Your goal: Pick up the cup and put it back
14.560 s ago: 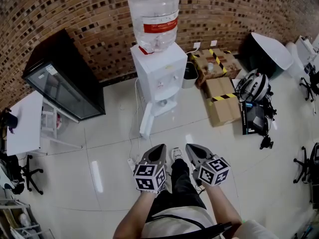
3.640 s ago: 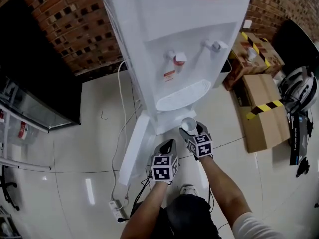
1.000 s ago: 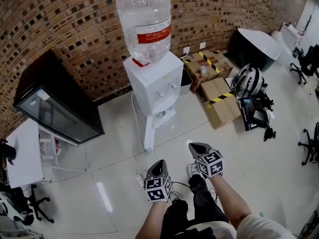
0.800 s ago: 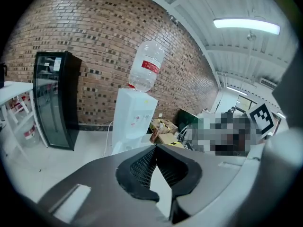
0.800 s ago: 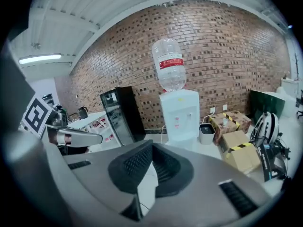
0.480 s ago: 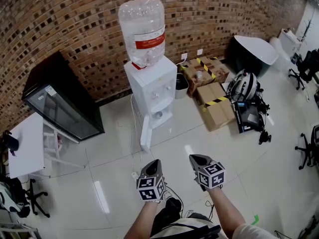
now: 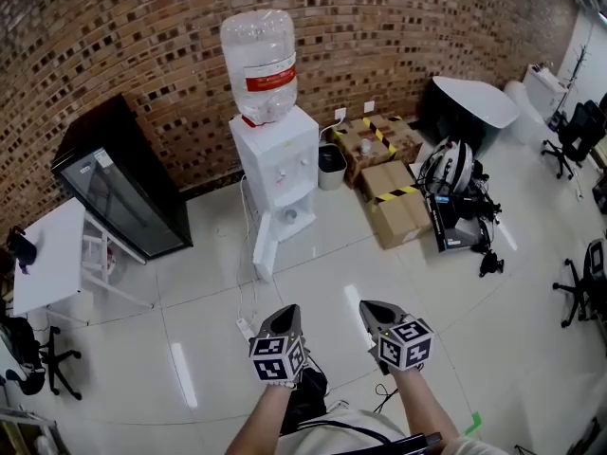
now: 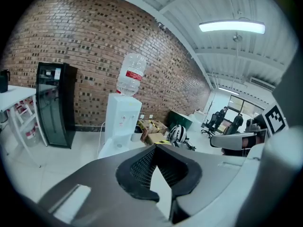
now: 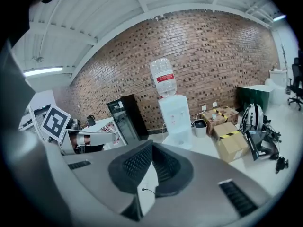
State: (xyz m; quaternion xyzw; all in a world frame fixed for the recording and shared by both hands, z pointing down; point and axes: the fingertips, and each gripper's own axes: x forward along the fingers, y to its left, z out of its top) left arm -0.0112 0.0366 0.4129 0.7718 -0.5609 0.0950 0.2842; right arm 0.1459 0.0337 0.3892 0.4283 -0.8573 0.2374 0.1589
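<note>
The cup (image 7: 286, 214), as far as so small a pale shape can be read, sits on the drip ledge of the water dispenser (image 7: 275, 154). The left gripper (image 7: 285, 311) and right gripper (image 7: 366, 307) hang well back from the dispenser, each with its jaws closed together on nothing, so the put-back step looks done and nothing more seems called for. The red label (image 7: 258, 81) on the bottle (image 7: 254, 45) atop the dispenser is too small to read, and the cardboard boxes (image 7: 398, 211) beside the dispenser show only black-and-yellow tape
</note>
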